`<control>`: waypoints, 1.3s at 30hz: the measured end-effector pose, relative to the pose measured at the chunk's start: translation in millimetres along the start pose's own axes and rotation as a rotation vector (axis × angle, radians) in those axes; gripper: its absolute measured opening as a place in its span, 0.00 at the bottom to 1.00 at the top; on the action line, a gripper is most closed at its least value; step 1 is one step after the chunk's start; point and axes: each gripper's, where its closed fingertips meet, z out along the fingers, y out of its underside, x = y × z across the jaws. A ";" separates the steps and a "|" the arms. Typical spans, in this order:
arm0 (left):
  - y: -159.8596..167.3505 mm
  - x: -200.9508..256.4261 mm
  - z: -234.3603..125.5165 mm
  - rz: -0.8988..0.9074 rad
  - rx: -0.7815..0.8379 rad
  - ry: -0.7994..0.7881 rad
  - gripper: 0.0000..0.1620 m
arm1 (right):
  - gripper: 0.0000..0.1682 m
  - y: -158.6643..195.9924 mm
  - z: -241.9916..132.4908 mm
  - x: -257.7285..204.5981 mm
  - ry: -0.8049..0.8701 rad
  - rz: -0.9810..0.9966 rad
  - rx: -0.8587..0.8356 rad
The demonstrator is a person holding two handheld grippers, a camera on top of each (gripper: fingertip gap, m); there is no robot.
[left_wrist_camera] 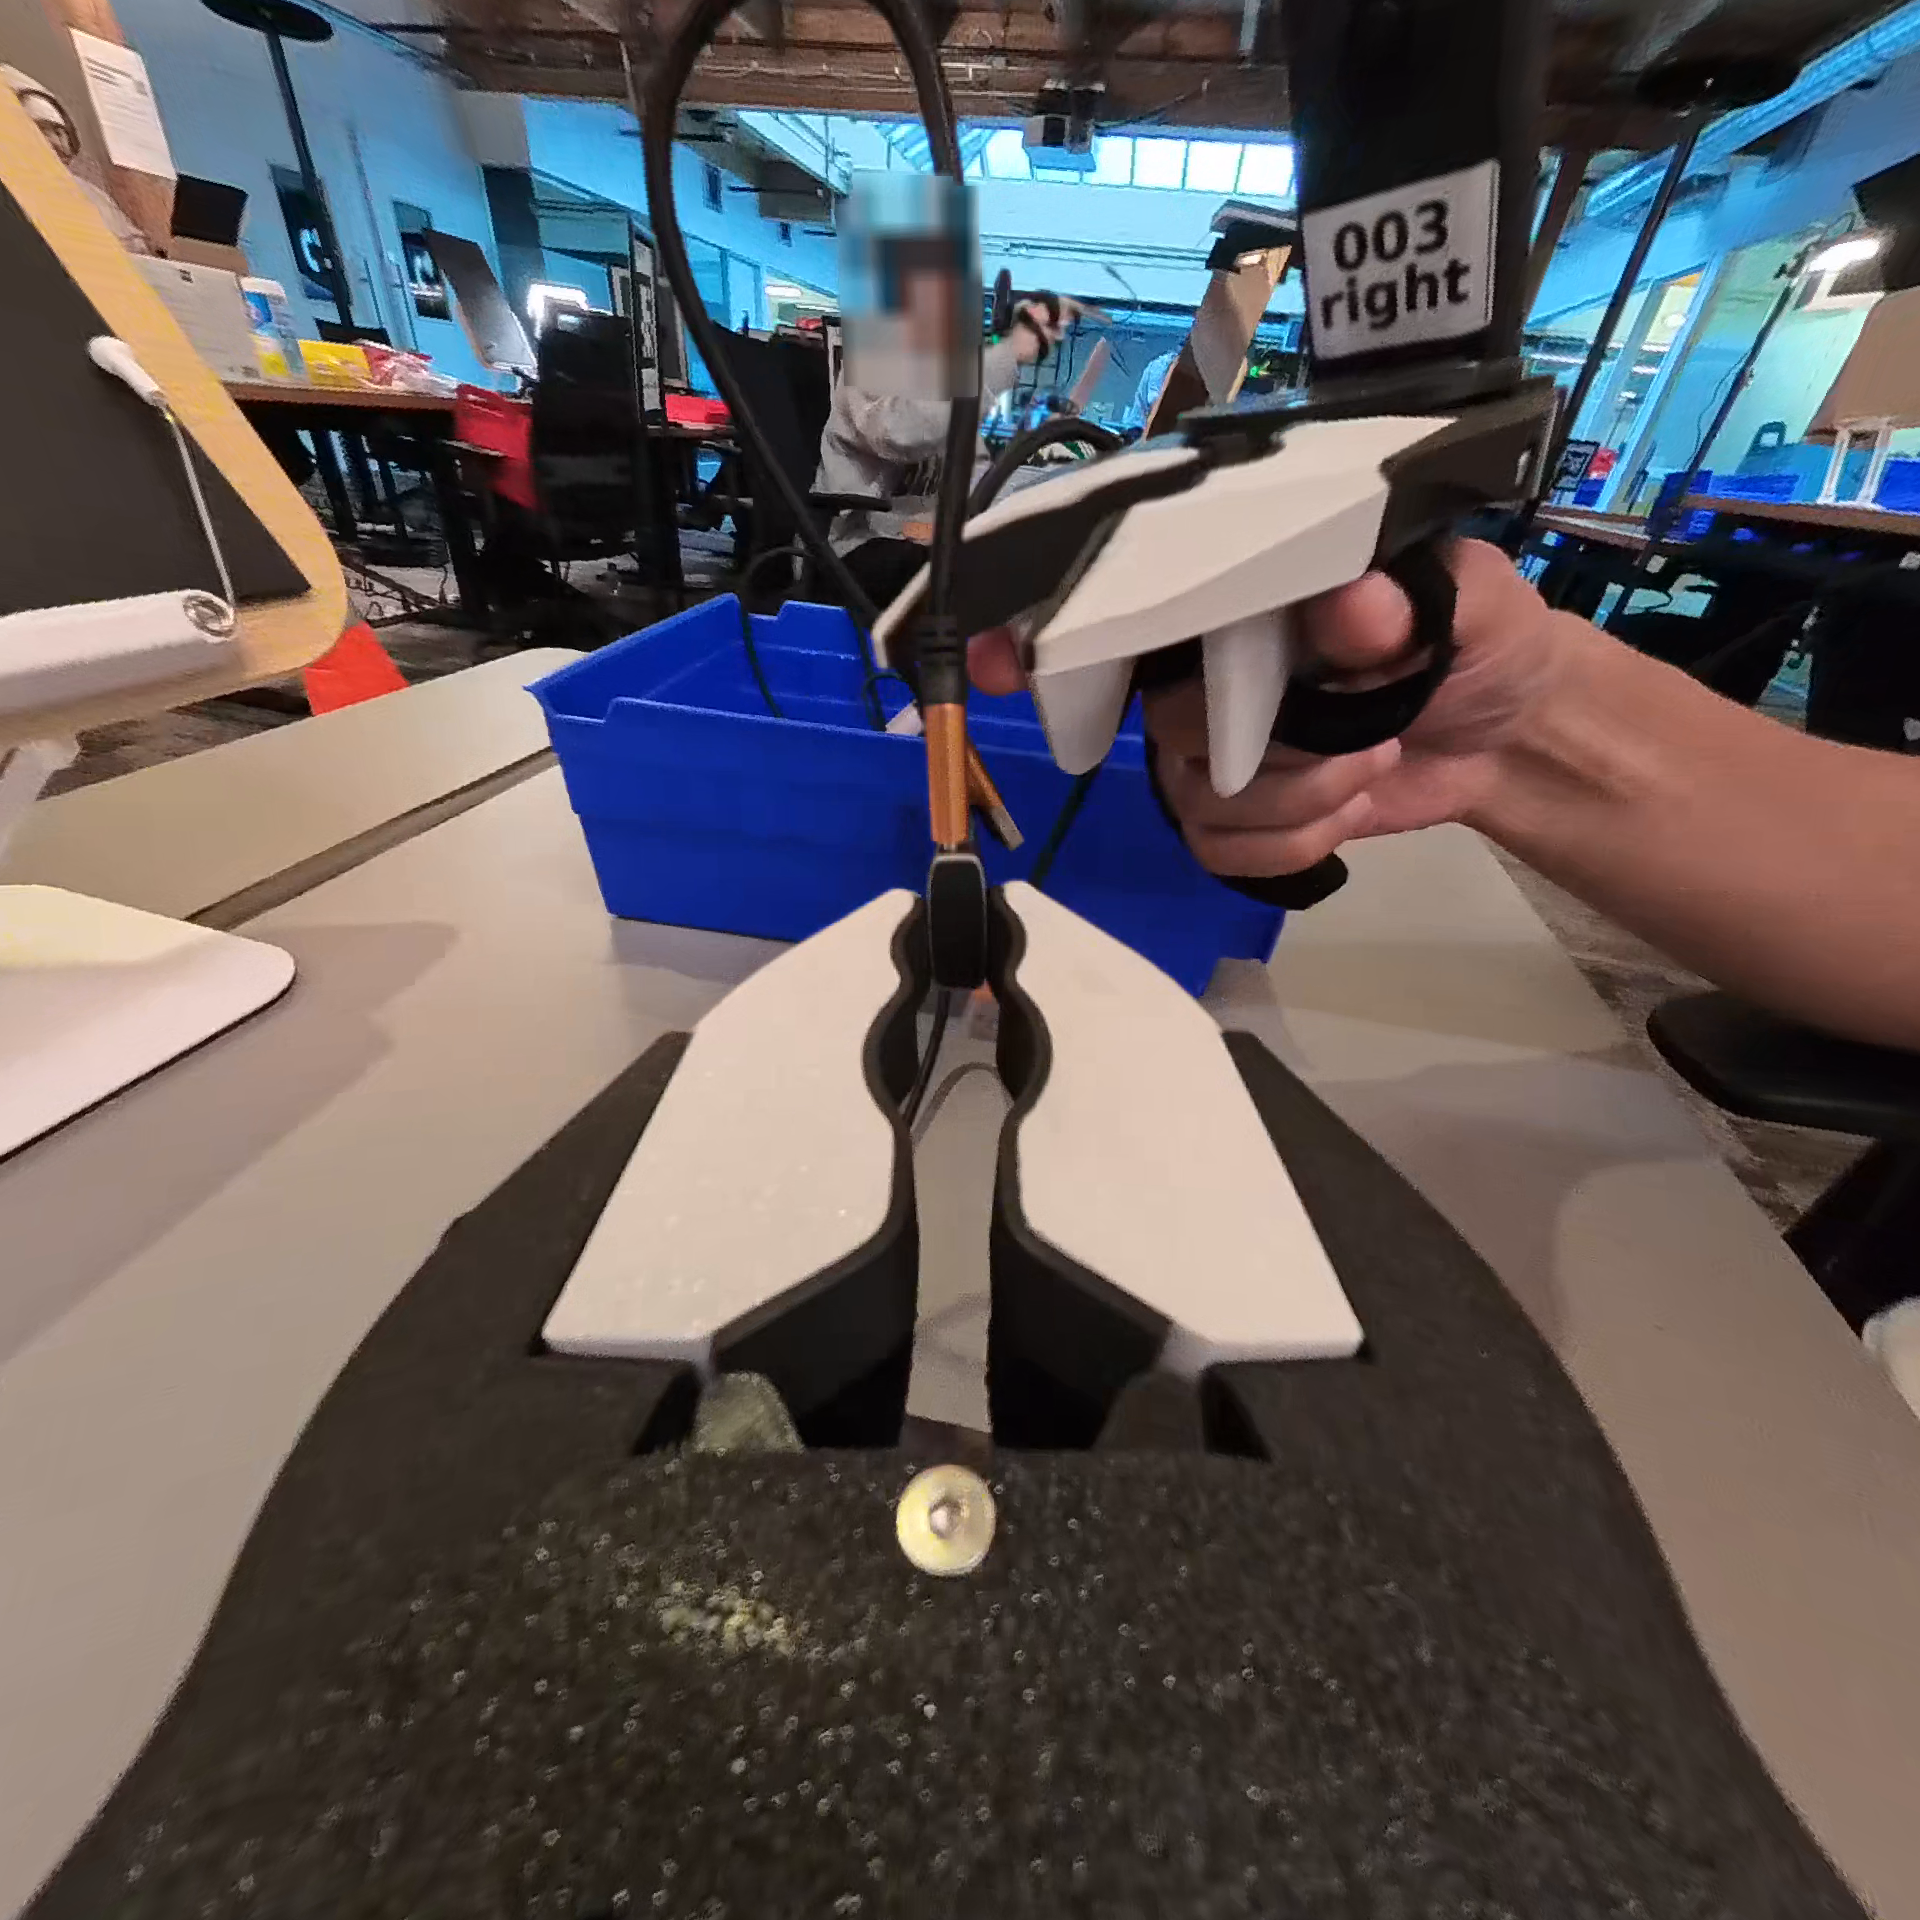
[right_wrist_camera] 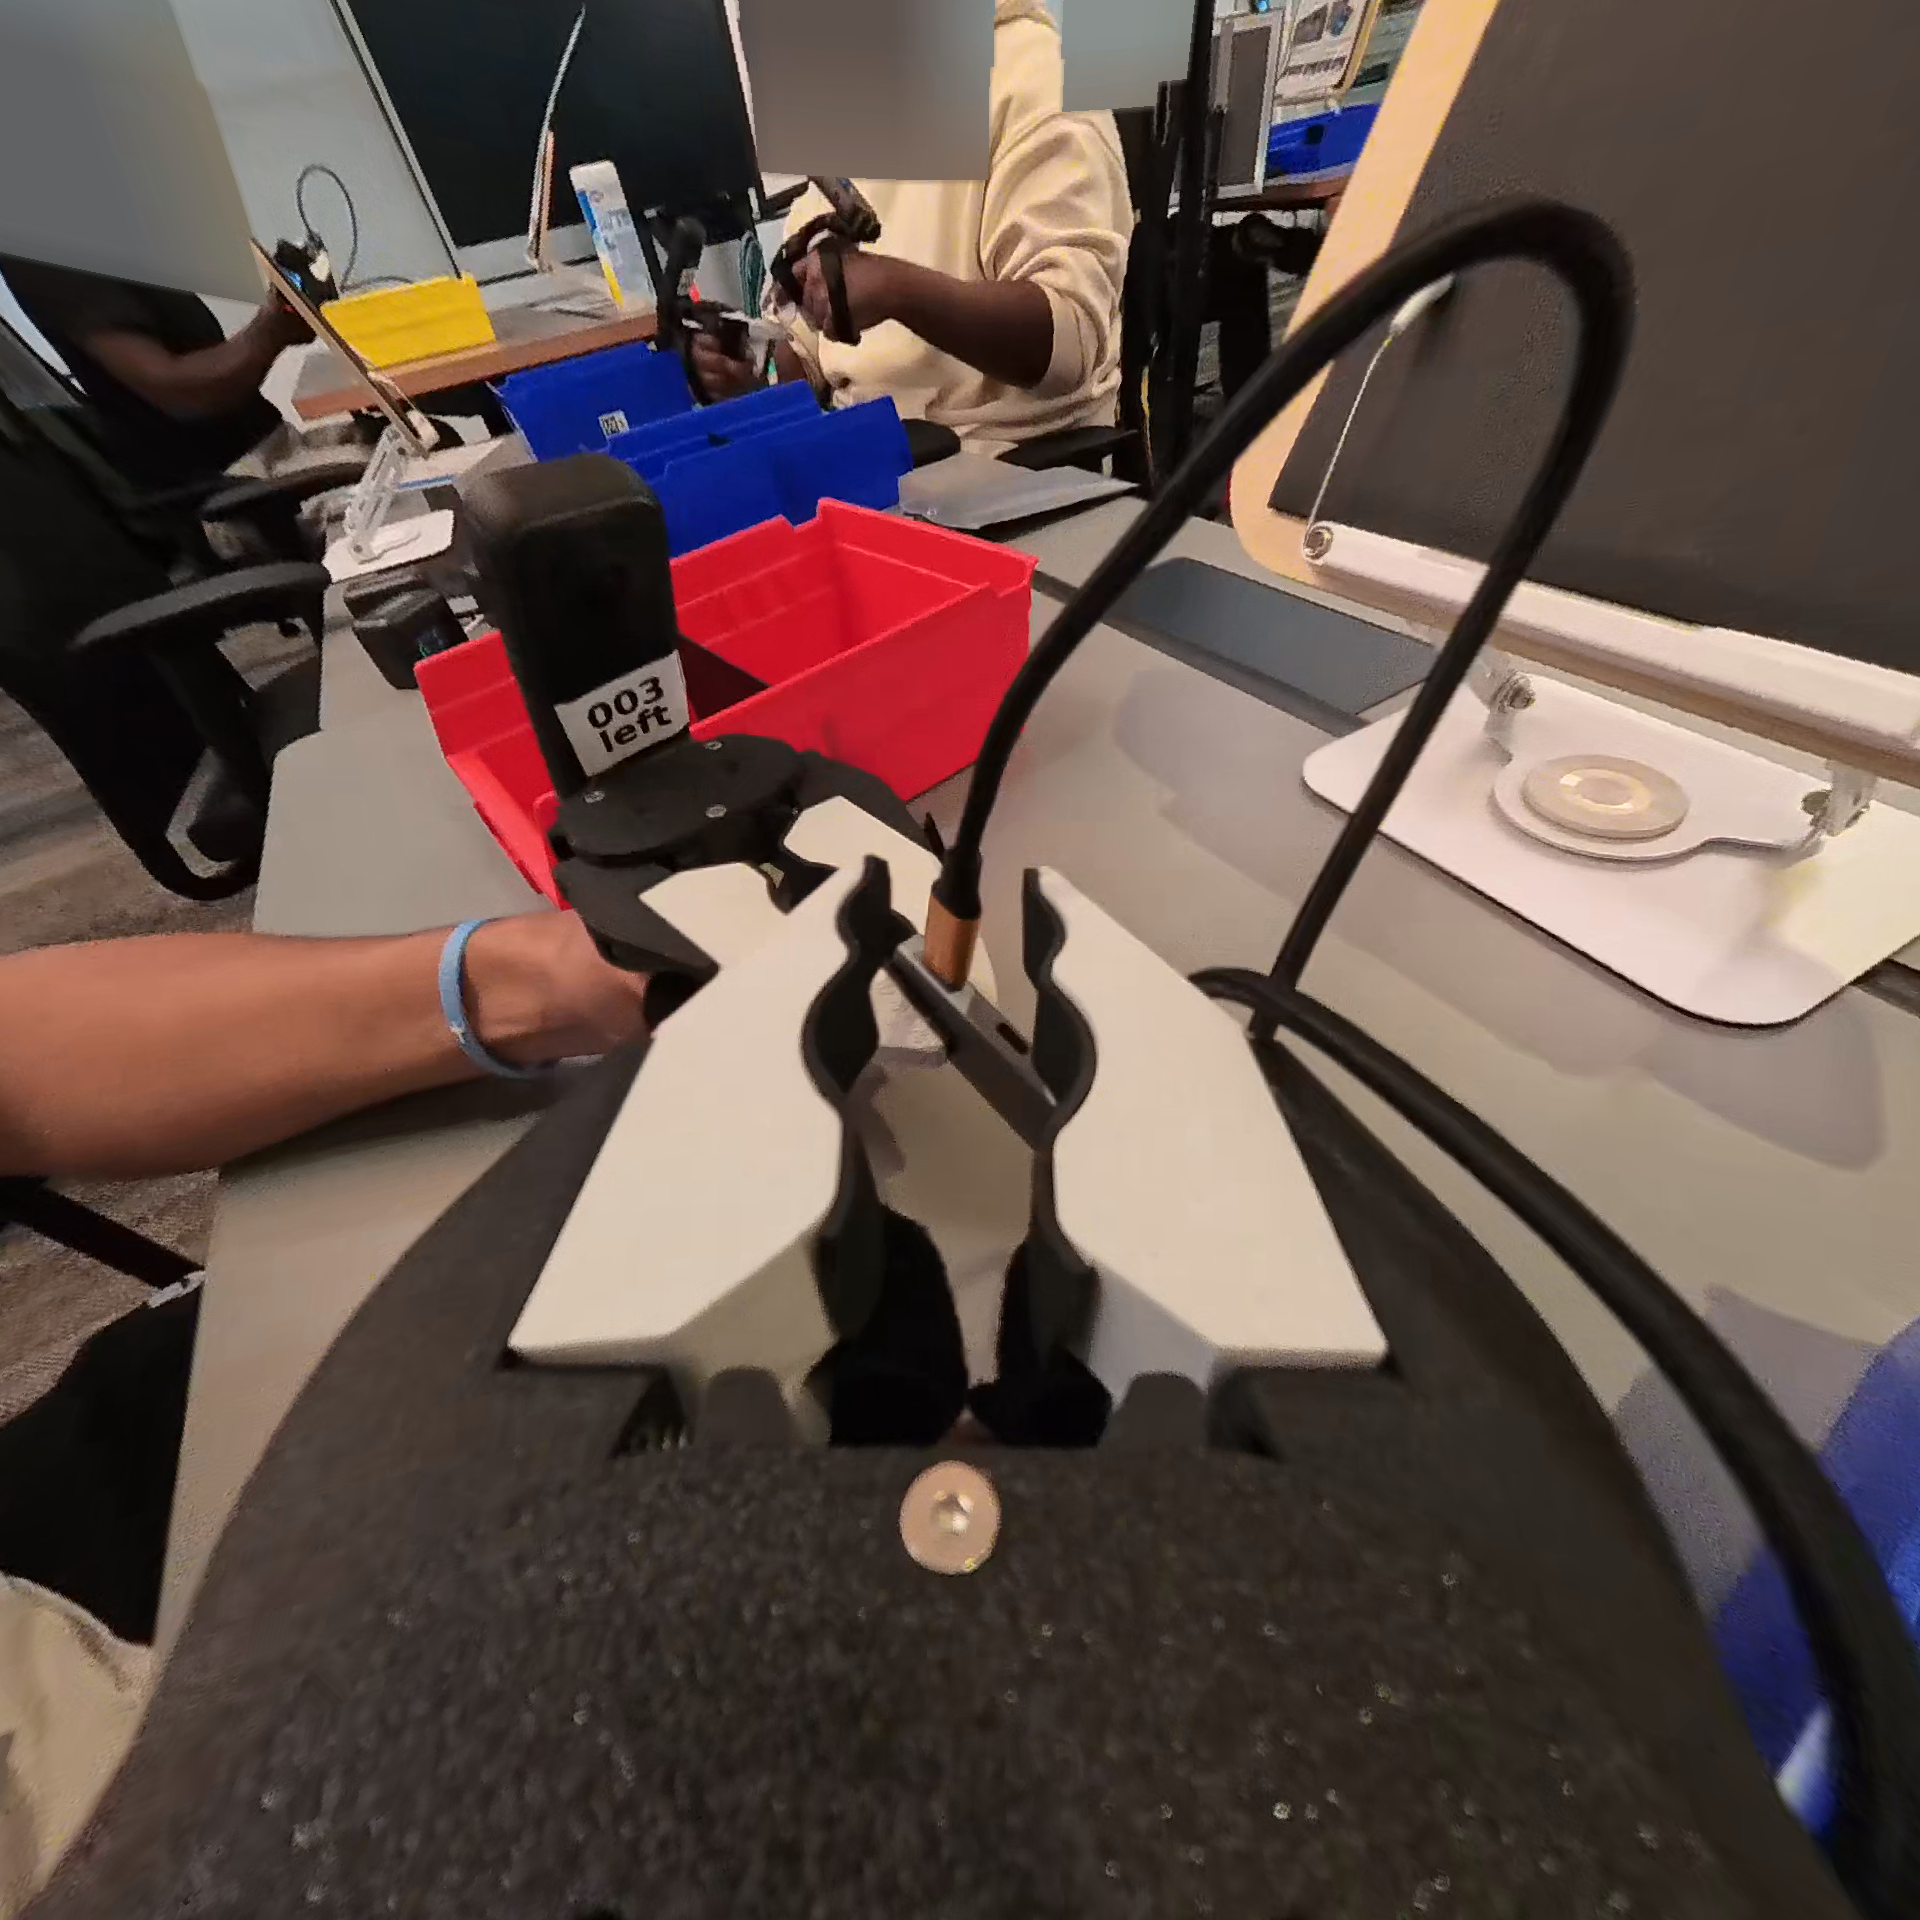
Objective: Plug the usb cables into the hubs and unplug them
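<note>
My left gripper is shut on a small black plug above the grey table. A copper-sleeved connector stands on top of the plug, and its black cable loops up and over. My right gripper is open. The copper connector and a dark grey flat piece show between its fingers, and I cannot tell if they touch. The right gripper is held by a hand just above the connector. The left gripper comes in from the left.
A blue bin stands right behind the connector, and a red bin stands behind the left gripper. A tablet stand with a white base is on the table. People work at tables farther back. Tip to tip, the grippers are about 4 cm apart. Both grippers' tips are roughly 35 cm from the white base.
</note>
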 end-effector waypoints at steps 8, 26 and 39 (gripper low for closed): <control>-0.5 -4.9 -5.7 0.017 -0.013 -0.010 0.06 | 0.05 8.7 9.2 0.9 0.047 -0.077 -0.026; -42.2 18.6 -39.1 0.147 -0.497 0.041 0.06 | 0.14 -73.5 -56.7 -57.9 -0.016 -0.615 -0.207; -74.7 67.1 -63.6 0.288 -0.536 0.130 0.06 | 0.06 -27.7 -23.6 -81.6 -0.243 -0.447 -0.122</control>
